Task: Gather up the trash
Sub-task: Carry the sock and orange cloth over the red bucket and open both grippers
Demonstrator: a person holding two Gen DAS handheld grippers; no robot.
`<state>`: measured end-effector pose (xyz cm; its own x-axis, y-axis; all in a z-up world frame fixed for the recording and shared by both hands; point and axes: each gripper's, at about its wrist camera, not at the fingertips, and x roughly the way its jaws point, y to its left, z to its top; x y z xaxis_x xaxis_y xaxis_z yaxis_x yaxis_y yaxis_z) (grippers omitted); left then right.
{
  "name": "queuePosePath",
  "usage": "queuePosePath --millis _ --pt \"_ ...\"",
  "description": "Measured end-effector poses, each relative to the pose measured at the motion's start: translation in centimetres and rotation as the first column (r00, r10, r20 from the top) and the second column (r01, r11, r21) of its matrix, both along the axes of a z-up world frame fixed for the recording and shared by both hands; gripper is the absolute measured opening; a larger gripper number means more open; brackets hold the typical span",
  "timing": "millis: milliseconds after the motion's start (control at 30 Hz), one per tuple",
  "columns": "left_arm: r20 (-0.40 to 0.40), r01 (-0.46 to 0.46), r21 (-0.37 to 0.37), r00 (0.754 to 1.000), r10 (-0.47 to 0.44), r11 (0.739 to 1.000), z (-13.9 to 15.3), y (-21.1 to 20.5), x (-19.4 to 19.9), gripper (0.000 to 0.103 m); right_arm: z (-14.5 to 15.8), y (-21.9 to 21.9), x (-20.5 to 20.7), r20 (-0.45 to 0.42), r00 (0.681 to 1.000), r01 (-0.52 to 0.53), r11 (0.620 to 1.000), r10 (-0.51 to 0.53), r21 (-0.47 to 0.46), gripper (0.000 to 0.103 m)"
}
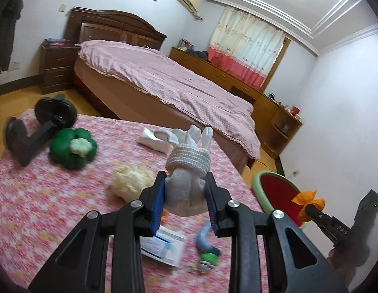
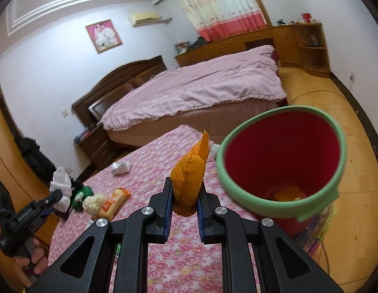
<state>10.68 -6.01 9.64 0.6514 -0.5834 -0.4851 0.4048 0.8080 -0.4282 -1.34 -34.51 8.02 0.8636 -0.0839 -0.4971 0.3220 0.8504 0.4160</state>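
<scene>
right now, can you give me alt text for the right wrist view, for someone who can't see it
The right gripper is clamped on a crumpled orange cloth, held above a pink floral table beside a red bin with a green rim. At far left, the left gripper holds a white cloth; a pink-covered bed fills the background.

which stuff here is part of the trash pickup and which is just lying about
Job: white sock in left gripper; orange cloth in right gripper; red bin.
Lying about: green toy, black stand, bed, nightstand.
</scene>
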Motion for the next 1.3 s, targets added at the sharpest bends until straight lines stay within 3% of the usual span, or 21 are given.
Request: queuePosePath --millis 600,1300 --pt "-0.041 0.204 0.013 0.978 -0.203 0.979 1.5 -12.8 -3.2 0.031 -0.3 -5.6 -4.5 0.082 0.993 0.08 0.995 -0.085 0.064 0.017" --pt "-0.142 0.428 0.114 0.9 -0.412 0.897 -3.3 -28.1 -2.8 0.031 -2.8 -12.2 -5.6 0.075 0.985 0.141 0.977 -0.154 0.16 0.017"
